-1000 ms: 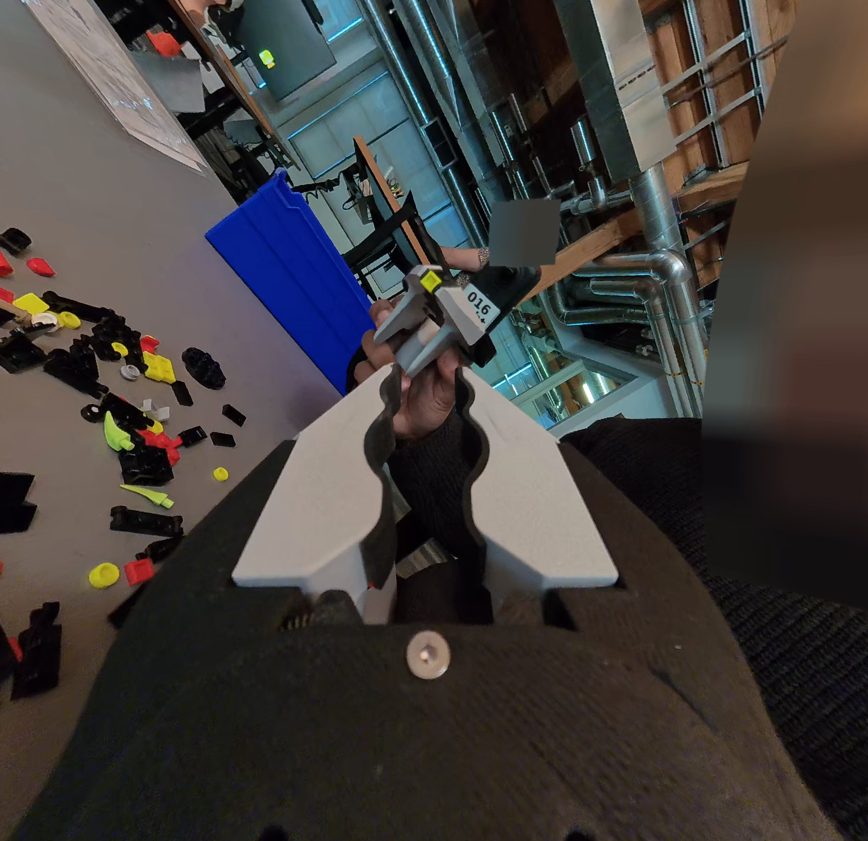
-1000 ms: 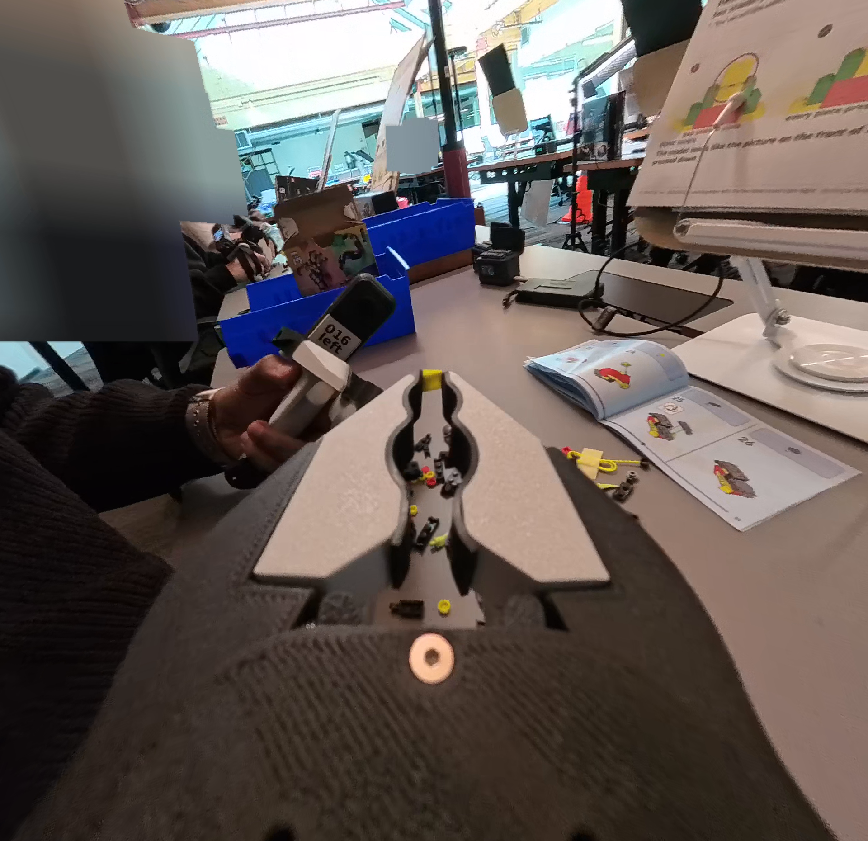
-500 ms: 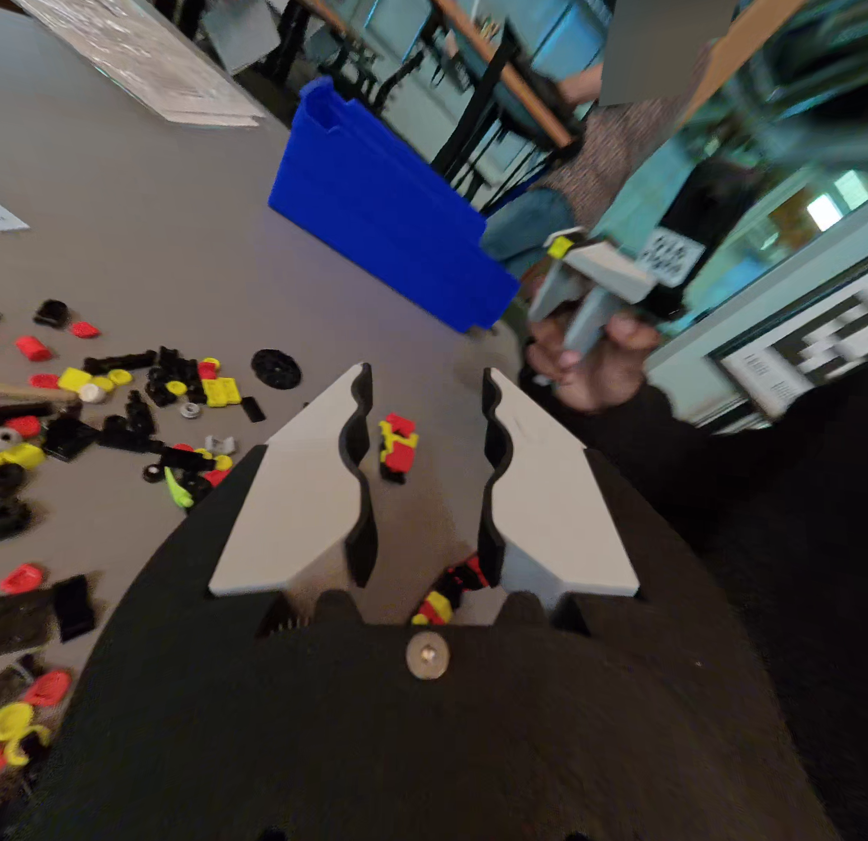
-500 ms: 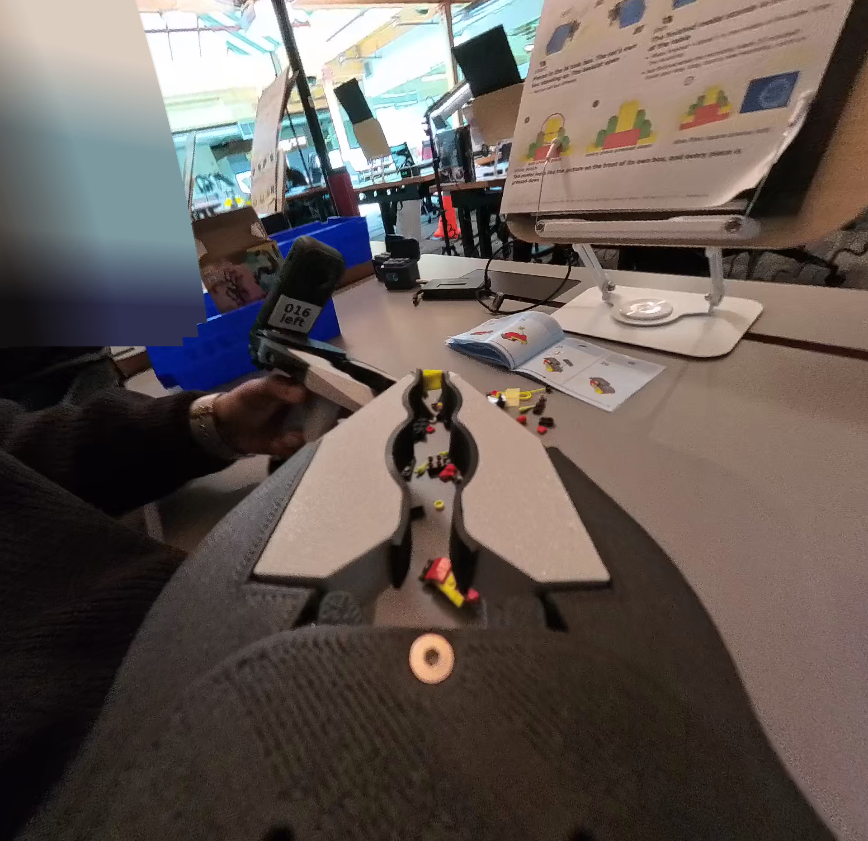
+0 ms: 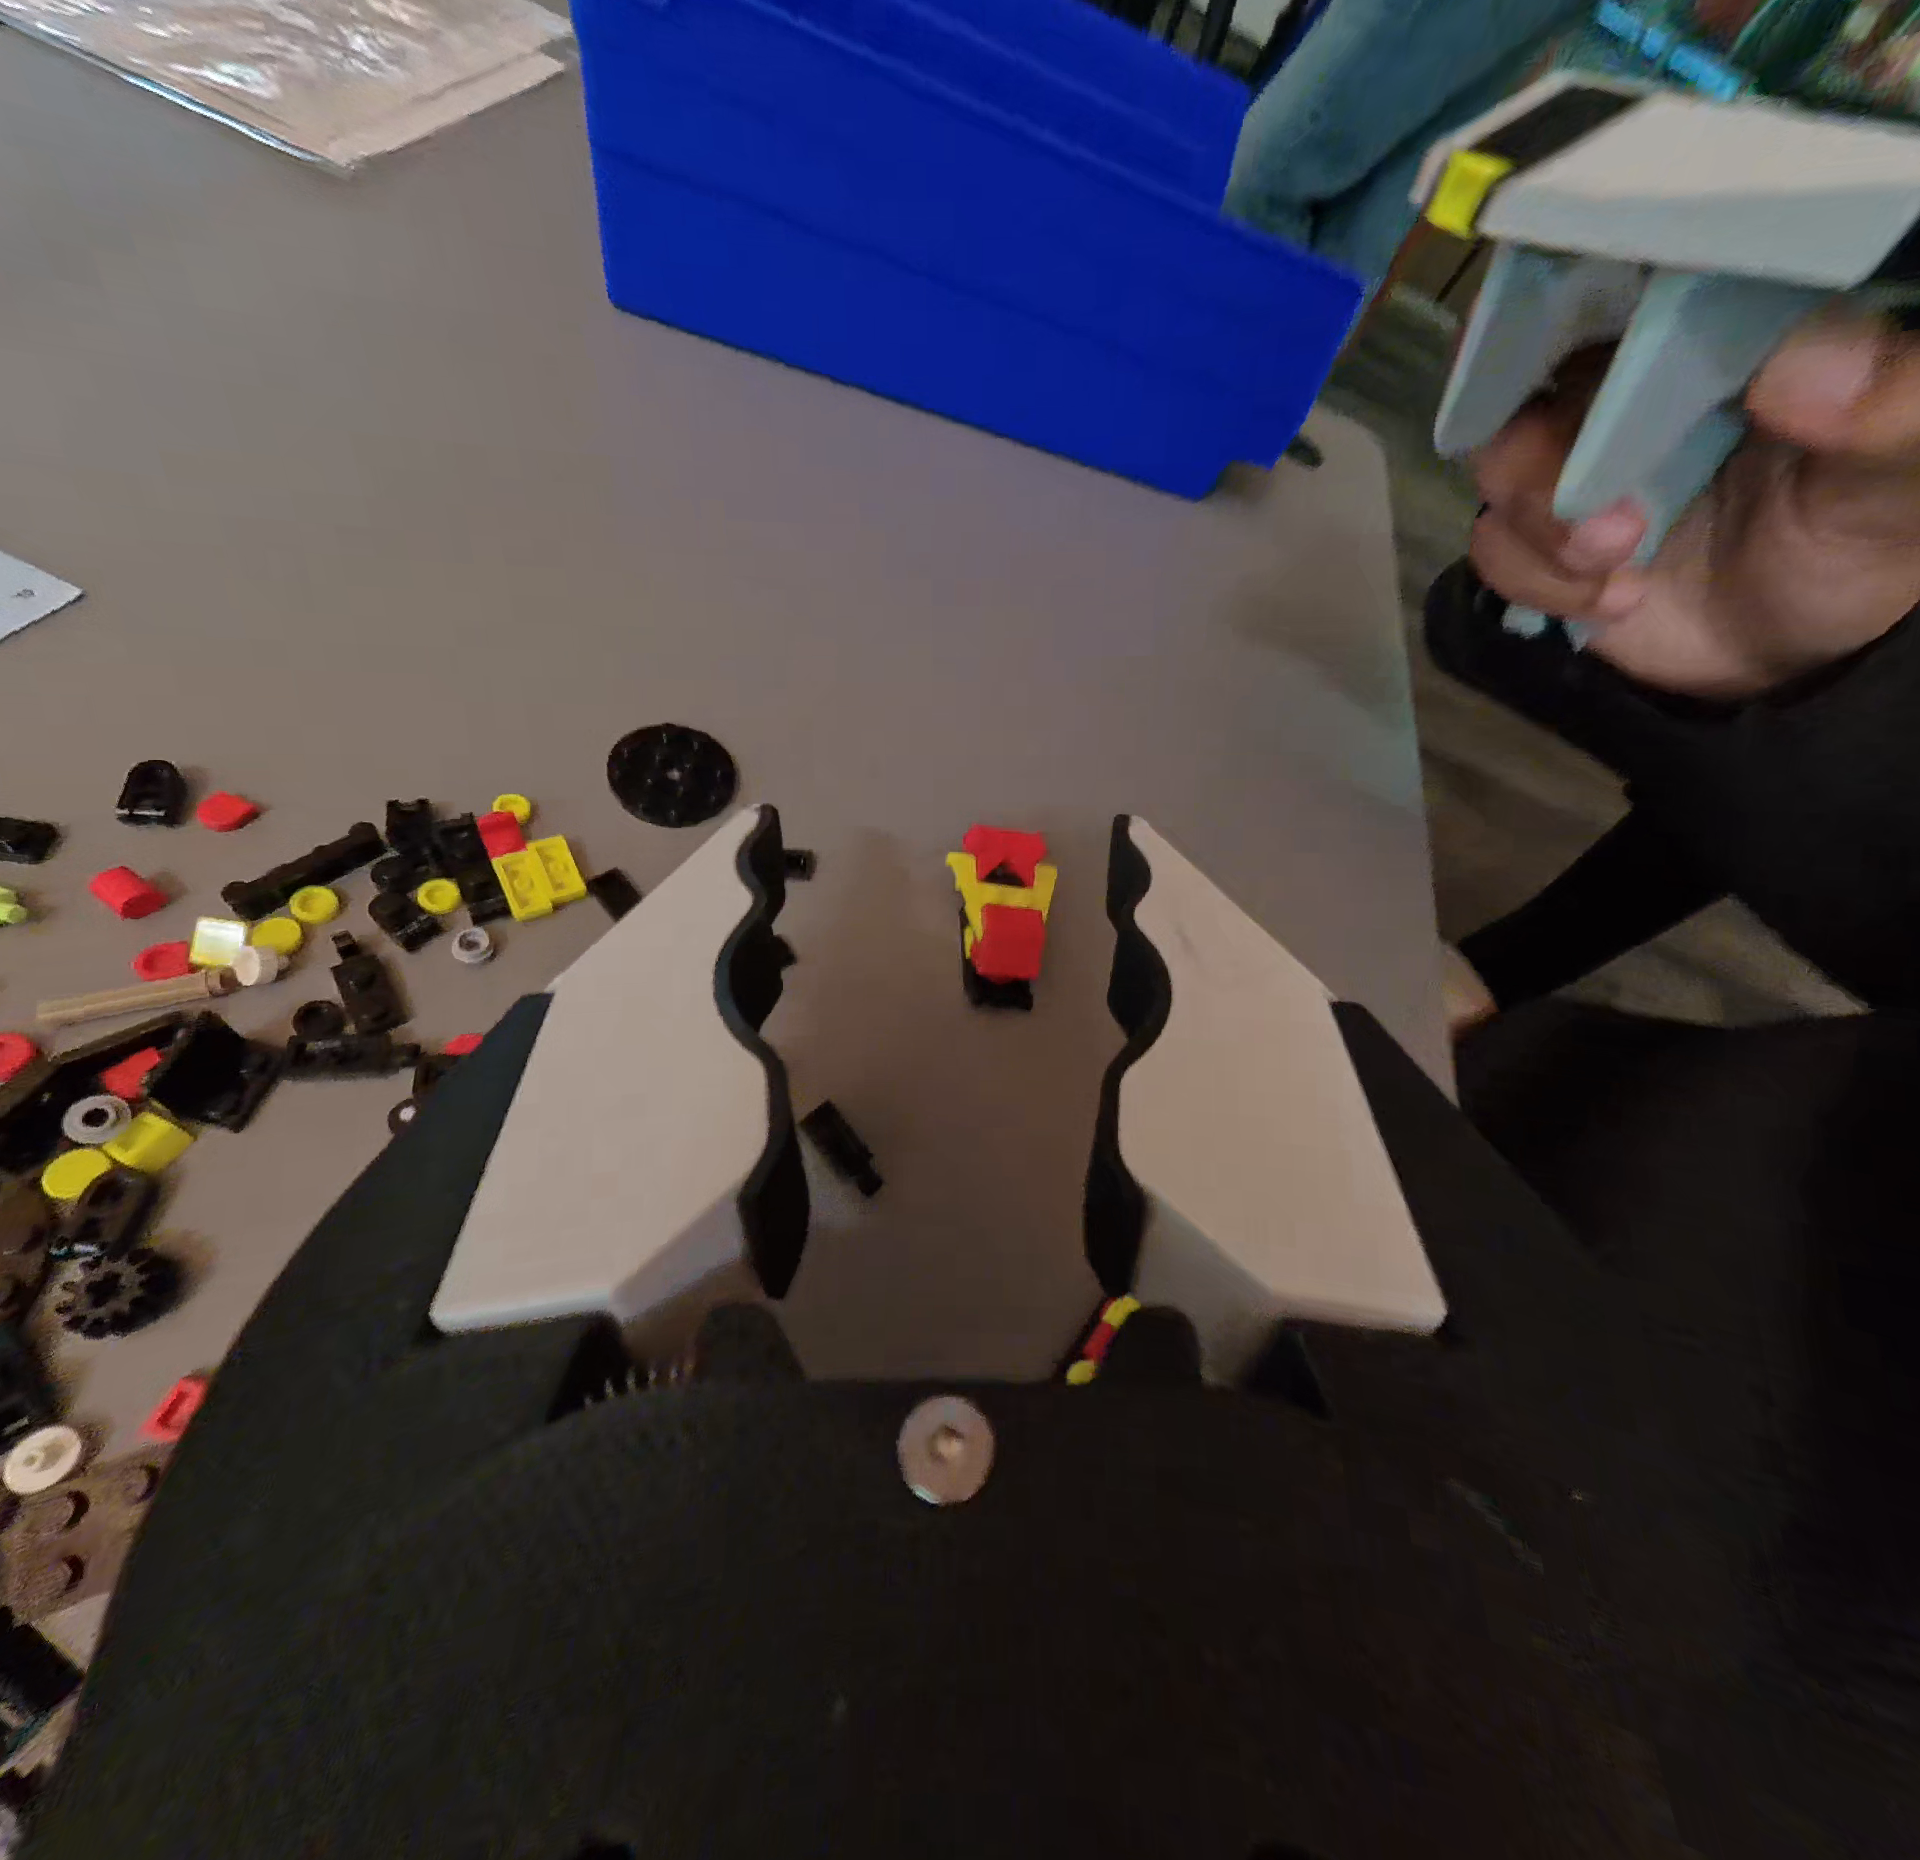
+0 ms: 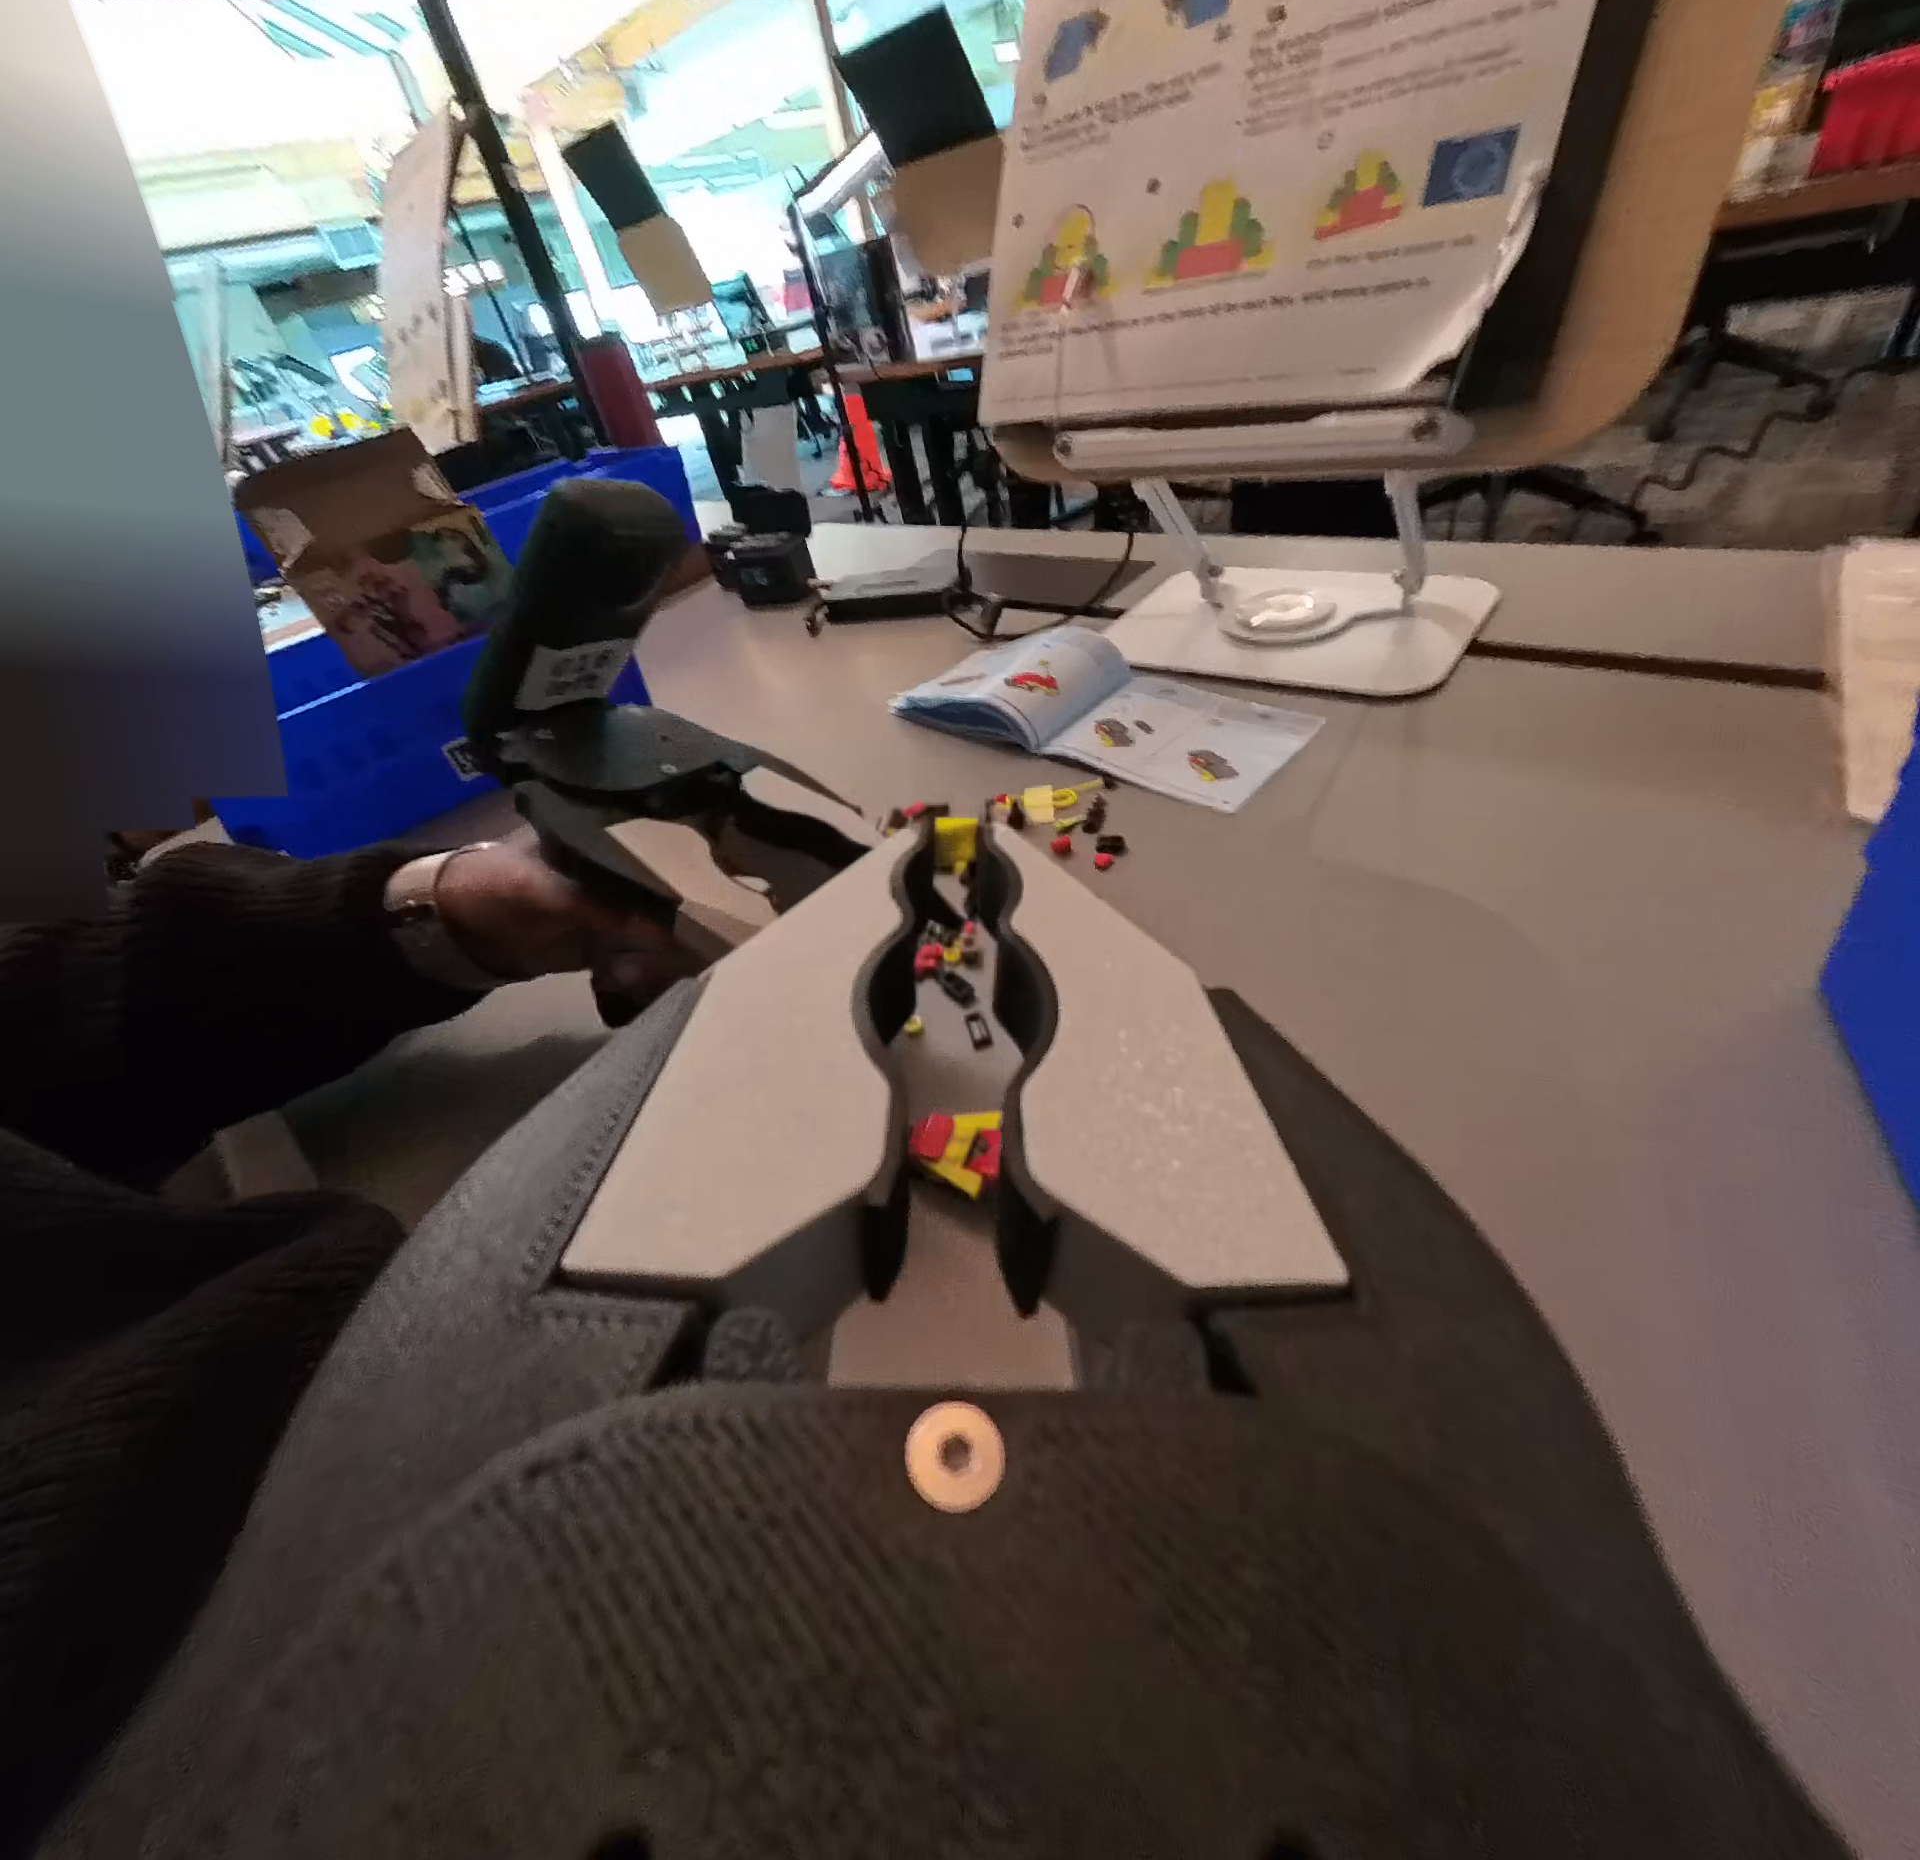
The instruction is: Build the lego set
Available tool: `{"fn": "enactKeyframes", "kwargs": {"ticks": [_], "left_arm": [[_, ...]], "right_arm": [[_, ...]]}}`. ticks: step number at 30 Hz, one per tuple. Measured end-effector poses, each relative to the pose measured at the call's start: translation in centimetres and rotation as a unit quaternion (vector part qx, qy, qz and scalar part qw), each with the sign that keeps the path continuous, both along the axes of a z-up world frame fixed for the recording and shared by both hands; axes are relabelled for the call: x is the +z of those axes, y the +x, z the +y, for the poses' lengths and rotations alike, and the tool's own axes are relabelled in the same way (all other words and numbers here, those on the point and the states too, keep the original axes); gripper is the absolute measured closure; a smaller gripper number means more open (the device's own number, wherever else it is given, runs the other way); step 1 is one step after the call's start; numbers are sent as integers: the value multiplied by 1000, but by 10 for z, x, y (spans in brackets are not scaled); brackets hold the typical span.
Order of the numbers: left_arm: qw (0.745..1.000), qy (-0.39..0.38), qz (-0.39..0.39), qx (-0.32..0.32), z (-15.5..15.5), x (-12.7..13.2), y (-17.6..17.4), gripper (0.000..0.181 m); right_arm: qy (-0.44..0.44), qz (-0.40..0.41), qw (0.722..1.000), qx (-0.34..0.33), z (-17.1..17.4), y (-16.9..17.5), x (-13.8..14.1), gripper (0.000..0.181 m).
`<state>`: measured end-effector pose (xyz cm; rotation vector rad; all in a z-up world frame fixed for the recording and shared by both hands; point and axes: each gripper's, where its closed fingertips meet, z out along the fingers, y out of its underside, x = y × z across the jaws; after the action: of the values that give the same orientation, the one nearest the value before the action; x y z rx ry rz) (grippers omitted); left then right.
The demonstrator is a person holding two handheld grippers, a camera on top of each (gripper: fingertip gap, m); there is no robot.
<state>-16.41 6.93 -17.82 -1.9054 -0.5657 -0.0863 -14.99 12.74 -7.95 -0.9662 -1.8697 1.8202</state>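
Note:
A small partly built model (image 5: 997, 917) of red, yellow and black bricks stands on the grey table (image 5: 935, 584). My left gripper (image 5: 940, 834) is open and empty, held above the table with the model ahead between its fingers. My right gripper (image 6: 956, 836) is shut on a small yellow brick (image 6: 956, 840) at its tips, held in the air. The model also shows below it, between its fingers (image 6: 956, 1150). The right gripper (image 5: 1449, 200) with the yellow brick (image 5: 1465, 187) appears at the upper right of the left wrist view. The left gripper's black body (image 6: 623, 761) appears at the left of the right wrist view.
Several loose black, red and yellow pieces (image 5: 312, 937) lie left of the model, with a black round plate (image 5: 670, 774). A blue bin (image 5: 914, 252) stands behind. An open instruction booklet (image 6: 1101, 719), a sheet stand (image 6: 1299, 626) and another blue bin (image 6: 364, 730) are farther off. Across from one pair of fingers to the other is roughly 12 cm. My left gripper's tips are some 7 cm from the black round plate (image 5: 670, 774).
My left gripper has swung down from pointing upward to the table and opened wider, with the model now between its fingers. My right gripper still holds the yellow brick and has tilted down.

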Motion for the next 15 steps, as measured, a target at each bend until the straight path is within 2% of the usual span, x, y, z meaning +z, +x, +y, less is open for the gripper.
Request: {"fn": "enactKeyframes", "kwargs": {"ticks": [5,10,15], "left_arm": [[997,-70,1,-43,11,-24,20,118],[990,-131,6,-47,20,-43,24,118],[983,-175,27,-41,27,-54,20,121]], "right_arm": [[15,-40,999,4,-4,-1,-16,176],[36,-52,998,-7,-1,0,-27,176],[98,-146,984,-15,2,3,-75,176]]}}
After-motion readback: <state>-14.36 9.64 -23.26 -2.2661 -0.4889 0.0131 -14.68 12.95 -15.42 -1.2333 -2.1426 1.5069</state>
